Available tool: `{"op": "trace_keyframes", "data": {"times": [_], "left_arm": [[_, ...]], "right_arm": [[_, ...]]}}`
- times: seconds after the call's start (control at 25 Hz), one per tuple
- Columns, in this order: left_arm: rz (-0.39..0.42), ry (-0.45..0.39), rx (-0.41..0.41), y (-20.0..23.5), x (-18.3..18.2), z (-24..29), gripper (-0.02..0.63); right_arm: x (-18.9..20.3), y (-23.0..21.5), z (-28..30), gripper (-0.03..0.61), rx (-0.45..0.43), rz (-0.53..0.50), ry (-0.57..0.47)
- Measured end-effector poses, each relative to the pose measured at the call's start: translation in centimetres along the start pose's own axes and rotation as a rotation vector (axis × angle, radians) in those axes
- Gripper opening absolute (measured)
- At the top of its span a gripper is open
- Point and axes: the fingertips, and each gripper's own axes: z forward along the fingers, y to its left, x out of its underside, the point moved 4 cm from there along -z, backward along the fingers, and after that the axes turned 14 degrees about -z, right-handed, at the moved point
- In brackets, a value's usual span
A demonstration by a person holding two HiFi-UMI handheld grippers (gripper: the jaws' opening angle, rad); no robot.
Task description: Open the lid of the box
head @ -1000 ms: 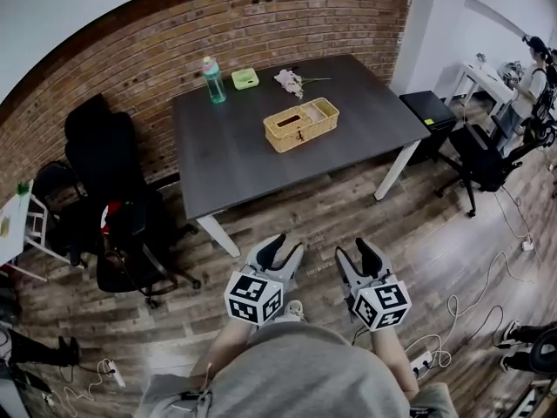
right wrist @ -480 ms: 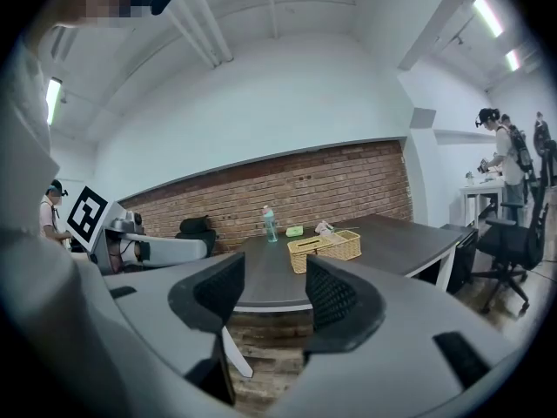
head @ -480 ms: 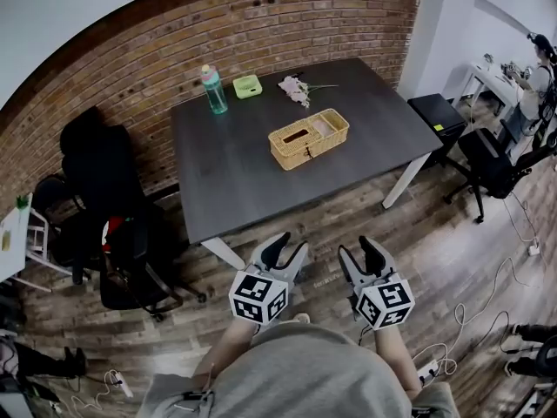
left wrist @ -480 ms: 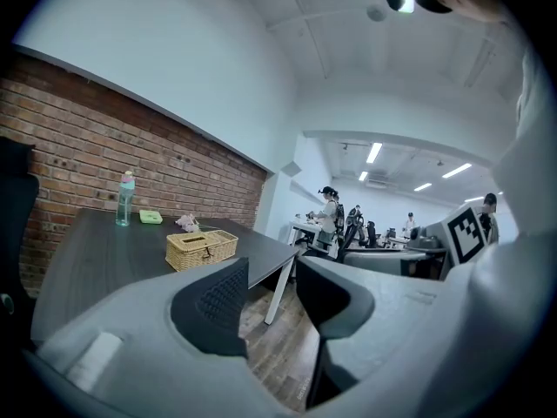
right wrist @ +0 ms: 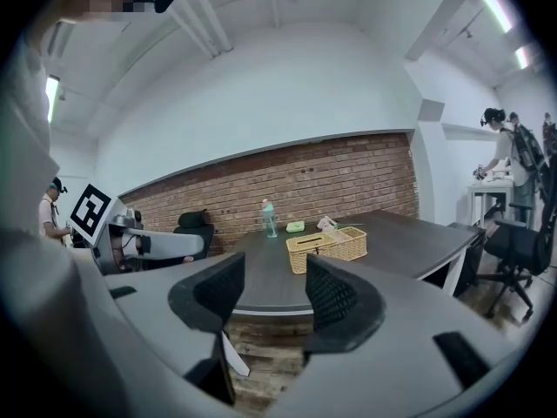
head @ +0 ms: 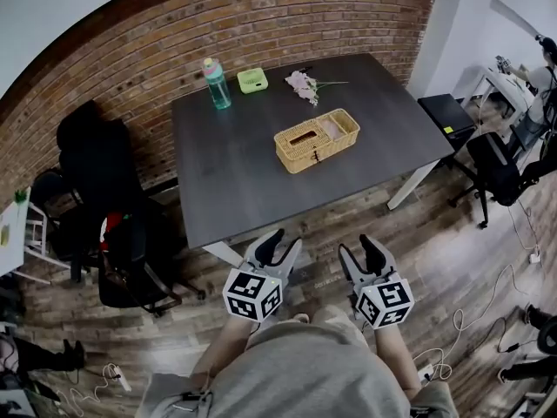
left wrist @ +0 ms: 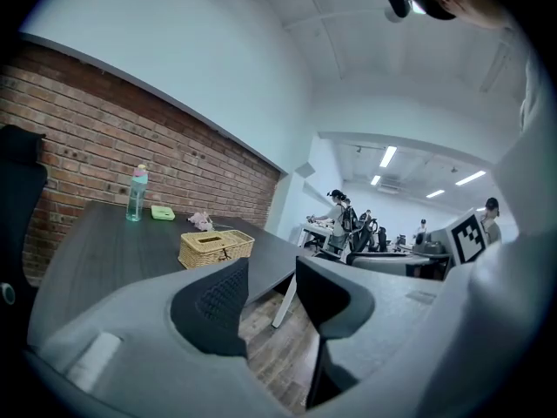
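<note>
A woven wicker box (head: 317, 139) with a slotted lid sits on the dark table (head: 235, 172), right of centre. It also shows small in the left gripper view as the wicker box (left wrist: 216, 248) and in the right gripper view as the wicker box (right wrist: 326, 248). My left gripper (head: 280, 246) and right gripper (head: 362, 253) hang side by side over the wooden floor, short of the table's near edge. Both are open with nothing between their jaws, and both are far from the box.
On the table's far side stand a teal bottle (head: 215, 83), a green container (head: 252, 80) and pink flowers (head: 305, 85). Black chairs (head: 113, 225) stand left of the table, another chair (head: 496, 168) to the right. Cables (head: 487, 294) lie on the floor. People work at desks at the far right.
The head view has shifted a little, so the table and box sit slightly lower and further right. Both grippers stay open at about the same place.
</note>
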Motion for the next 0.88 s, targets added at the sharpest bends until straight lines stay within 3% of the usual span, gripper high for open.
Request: {"op": "trace_keyframes", "data": {"times": [0.48,0.88], "left_arm": [[-0.053,-0.061,-0.123,4.1,-1.9,3.3,0.166],[-0.079,-0.165,-0.257,7.6,-6.8,8.0,0.166]], "right_arm": [[-1.3,-3.6,7.4,0.218,-0.119,-0.017,-0.025],[-5.1,-7.7,16.4,0.218,-0.266,-0.074,-0.053]]}}
